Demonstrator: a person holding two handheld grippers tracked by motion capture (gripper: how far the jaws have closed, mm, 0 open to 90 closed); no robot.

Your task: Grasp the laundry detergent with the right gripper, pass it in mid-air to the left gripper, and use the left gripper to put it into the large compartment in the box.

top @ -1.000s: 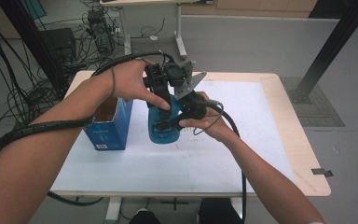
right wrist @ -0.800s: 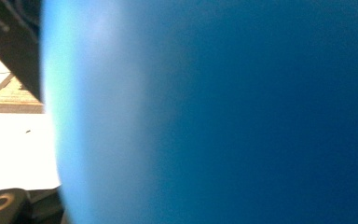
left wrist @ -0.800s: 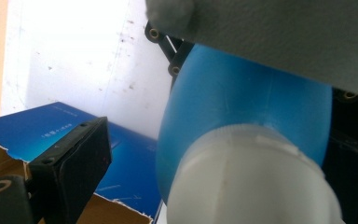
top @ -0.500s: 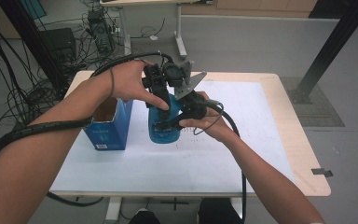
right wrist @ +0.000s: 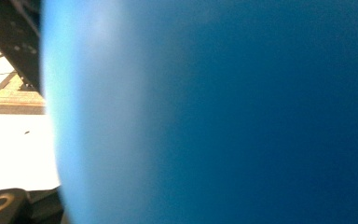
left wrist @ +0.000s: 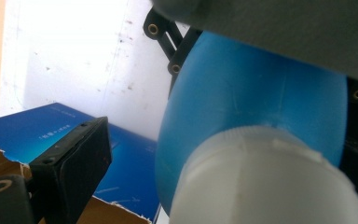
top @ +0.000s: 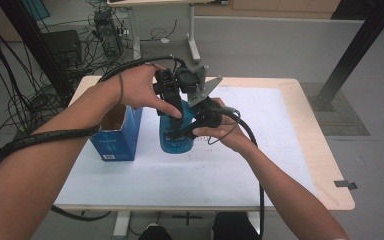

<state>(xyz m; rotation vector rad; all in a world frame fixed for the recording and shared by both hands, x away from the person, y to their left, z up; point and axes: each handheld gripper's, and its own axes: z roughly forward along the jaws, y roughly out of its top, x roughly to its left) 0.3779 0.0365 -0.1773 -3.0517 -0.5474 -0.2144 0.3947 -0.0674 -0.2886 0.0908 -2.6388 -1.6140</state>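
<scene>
Two grippers work on a blue bottle on the desk.

An open blue cardboard box (top: pixel 114 134) stands at the left of the white-topped desk (top: pixel 260 165). Just beside it stands the blue plastic bottle with a white screw cap (top: pixel 176 137). The left gripper (top: pixel 172 97) comes down over the cap, one jaw each side; I cannot tell if they press on it. The right gripper (top: pixel 182 132) has its jaws clamped on the bottle's body. To do this well, I think the right one should hold the bottle still and upright while the left one squeezes the cap evenly and turns slowly, so nothing tips toward the box.
</scene>
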